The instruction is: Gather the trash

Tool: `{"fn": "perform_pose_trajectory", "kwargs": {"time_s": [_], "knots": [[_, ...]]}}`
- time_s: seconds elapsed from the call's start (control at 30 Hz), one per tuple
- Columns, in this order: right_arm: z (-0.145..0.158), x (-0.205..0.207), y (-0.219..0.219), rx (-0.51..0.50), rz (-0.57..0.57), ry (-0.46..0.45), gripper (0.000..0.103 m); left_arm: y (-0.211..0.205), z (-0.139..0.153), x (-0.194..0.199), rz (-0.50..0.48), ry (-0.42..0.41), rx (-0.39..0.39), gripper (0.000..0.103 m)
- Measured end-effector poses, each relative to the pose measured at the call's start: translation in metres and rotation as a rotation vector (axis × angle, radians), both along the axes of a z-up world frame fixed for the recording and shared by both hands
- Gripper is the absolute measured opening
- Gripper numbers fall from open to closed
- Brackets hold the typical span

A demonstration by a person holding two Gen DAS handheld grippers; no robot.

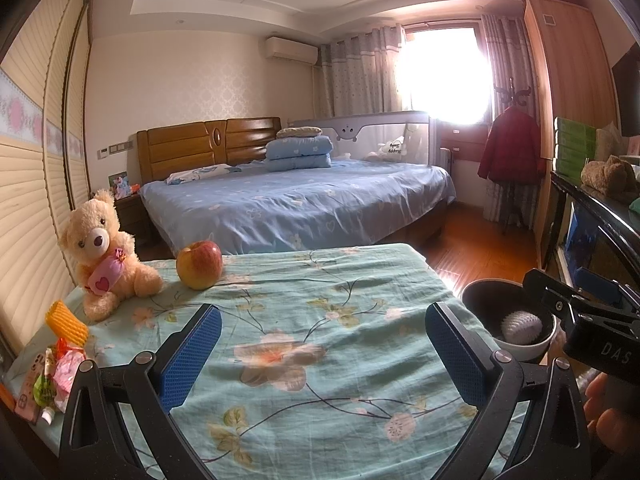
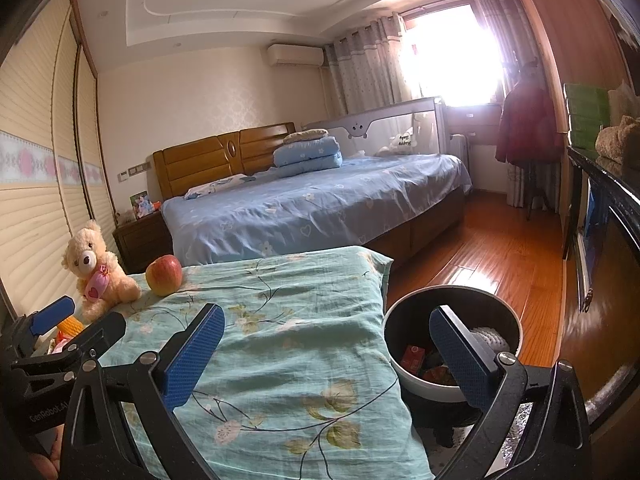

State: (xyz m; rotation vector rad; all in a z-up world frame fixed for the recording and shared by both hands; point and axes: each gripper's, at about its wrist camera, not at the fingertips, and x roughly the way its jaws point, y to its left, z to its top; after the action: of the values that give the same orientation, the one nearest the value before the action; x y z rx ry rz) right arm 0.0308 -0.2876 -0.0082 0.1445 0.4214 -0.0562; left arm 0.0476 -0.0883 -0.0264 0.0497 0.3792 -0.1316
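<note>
A table under a teal flowered cloth [image 1: 320,320] fills the foreground. My left gripper [image 1: 322,354] is open and empty above the cloth's middle. At the table's left edge lie an orange foam net [image 1: 66,322] and a heap of crumpled wrappers [image 1: 60,376]. A round trash bin [image 1: 516,350] stands off the table's right side, with a white foam net [image 1: 522,326] inside. My right gripper [image 2: 326,354] is open and empty, one finger over the cloth [image 2: 280,340] and the other over the bin [image 2: 400,368], which holds red wrappers [image 2: 414,358].
A teddy bear [image 1: 102,252] and an apple [image 1: 199,264] sit at the table's far left. A pink phone [image 1: 28,384] lies by the wrappers. A blue bed [image 1: 296,200] stands behind. A dark cabinet [image 1: 600,224] runs along the right, with wooden floor [image 2: 480,252] between.
</note>
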Motion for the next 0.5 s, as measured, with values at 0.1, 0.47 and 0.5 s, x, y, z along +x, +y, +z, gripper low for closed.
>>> {"fn": "perform_pose_trajectory", "kwargs": {"time_s": [0.1,0.47,0.5], "knots": [[-0.0001,0.0001,0.0004,0.001,-0.001,0.000,0.103,0.0001,0.0000,0.0001,0.000,0.000,0.000,0.103],[0.0001,0.0003,0.0003,0.001,0.001,0.002,0.103,0.0001,-0.0003,0.0004,0.000,0.000,0.002,0.103],[-0.0003,0.0002,0.0005,0.001,0.001,0.003,0.103,0.0002,-0.0002,0.0004,0.000,0.001,0.001,0.103]]}}
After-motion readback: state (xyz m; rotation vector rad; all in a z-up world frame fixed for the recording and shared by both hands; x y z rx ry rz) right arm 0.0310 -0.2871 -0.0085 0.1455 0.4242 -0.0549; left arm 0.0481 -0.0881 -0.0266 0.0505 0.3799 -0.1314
